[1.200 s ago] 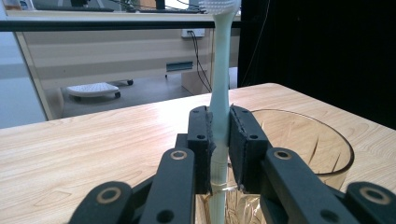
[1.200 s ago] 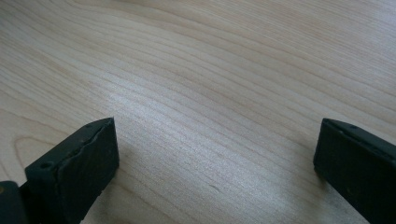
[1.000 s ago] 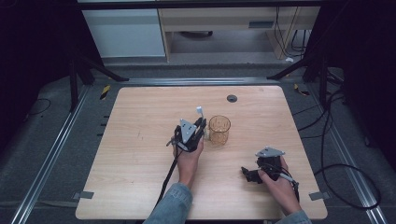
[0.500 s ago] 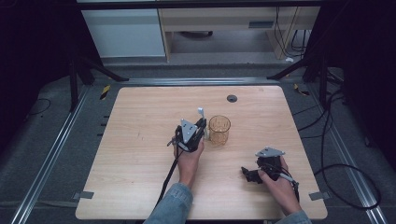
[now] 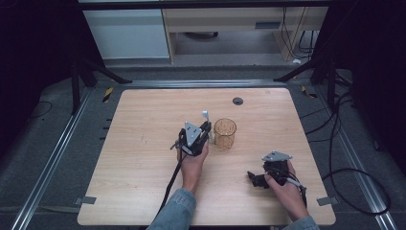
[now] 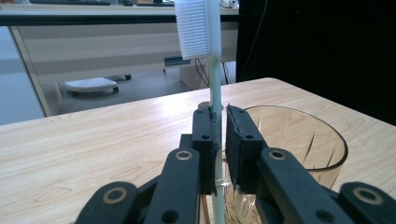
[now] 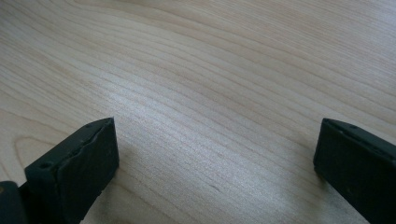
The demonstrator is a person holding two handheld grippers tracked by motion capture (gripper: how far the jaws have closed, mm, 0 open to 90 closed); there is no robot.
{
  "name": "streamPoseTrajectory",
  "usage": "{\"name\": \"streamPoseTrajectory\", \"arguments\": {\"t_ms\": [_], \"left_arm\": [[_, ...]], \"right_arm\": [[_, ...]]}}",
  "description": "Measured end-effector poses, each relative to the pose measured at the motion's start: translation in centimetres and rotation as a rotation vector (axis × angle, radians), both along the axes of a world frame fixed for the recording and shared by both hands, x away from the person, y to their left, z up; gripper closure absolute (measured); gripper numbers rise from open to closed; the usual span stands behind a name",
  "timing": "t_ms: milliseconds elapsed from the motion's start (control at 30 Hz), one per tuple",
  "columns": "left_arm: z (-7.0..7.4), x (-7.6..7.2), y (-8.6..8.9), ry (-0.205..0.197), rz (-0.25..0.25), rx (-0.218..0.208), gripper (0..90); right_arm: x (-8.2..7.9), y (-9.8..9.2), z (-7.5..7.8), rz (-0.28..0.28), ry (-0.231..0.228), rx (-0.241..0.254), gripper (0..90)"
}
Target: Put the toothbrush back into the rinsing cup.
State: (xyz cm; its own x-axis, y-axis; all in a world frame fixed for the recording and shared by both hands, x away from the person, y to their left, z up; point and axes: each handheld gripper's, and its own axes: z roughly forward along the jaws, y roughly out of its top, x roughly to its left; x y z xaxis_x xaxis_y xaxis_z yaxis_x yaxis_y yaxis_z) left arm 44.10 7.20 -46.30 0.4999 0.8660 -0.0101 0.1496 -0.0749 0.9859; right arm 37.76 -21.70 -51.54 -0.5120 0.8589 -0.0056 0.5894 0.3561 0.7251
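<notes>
The left tongs [image 5: 205,128] stand near the middle of the worktop [image 5: 143,120], clamped on the handle of a white toothbrush [image 5: 205,115]. In the left gripper view the black pads press on the pale handle [image 6: 215,100] from both sides, and the brush stands upright with its bristle head [image 6: 194,29] at the top. Holding it upright and just left of the amber glass cup [image 5: 224,133] suits standing it in the cup handle down; the lower end of the handle seems to sit by or just over the cup's near rim [image 6: 299,119], though whether it is inside the glass I cannot tell.

Farther right and nearer, the right tongs [image 5: 252,178] rest low over the bare wood, jaws wide apart with nothing between them, as the right gripper view shows; they look parked out of the way while the left hand [image 5: 192,160] works.

At the far edge a small dark round grommet [image 5: 238,100] sits in the worktop, well apart from the cup. Nothing lies between the brush and the cup; the cup's own rim is the one thing to clear.
</notes>
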Motion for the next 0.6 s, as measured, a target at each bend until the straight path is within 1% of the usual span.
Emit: {"name": "streamPoseTrajectory", "arguments": {"t_ms": [200,267,300,433,600], "left_arm": [[-0.11,-0.17,0.13,0.002,-0.004,0.010,78.6],[-0.09,-0.22,0.18,0.002,-0.004,0.016,75.7],[-0.08,-0.23,0.21,0.003,-0.005,0.019,75.7],[-0.02,-0.31,0.38,0.002,-0.011,0.041,72.1],[0.20,-0.44,0.63,0.006,-0.021,0.057,68.2]], "right_arm": [[0.00,0.00,0.00,-0.001,0.000,0.000,0.4],[0.00,0.00,0.00,-0.001,0.000,0.000,0.4],[0.00,0.00,0.00,-0.001,0.000,0.000,0.4],[0.00,0.00,0.00,0.000,0.001,0.000,0.4],[0.00,0.00,0.00,-0.001,0.000,0.000,0.4]]}}
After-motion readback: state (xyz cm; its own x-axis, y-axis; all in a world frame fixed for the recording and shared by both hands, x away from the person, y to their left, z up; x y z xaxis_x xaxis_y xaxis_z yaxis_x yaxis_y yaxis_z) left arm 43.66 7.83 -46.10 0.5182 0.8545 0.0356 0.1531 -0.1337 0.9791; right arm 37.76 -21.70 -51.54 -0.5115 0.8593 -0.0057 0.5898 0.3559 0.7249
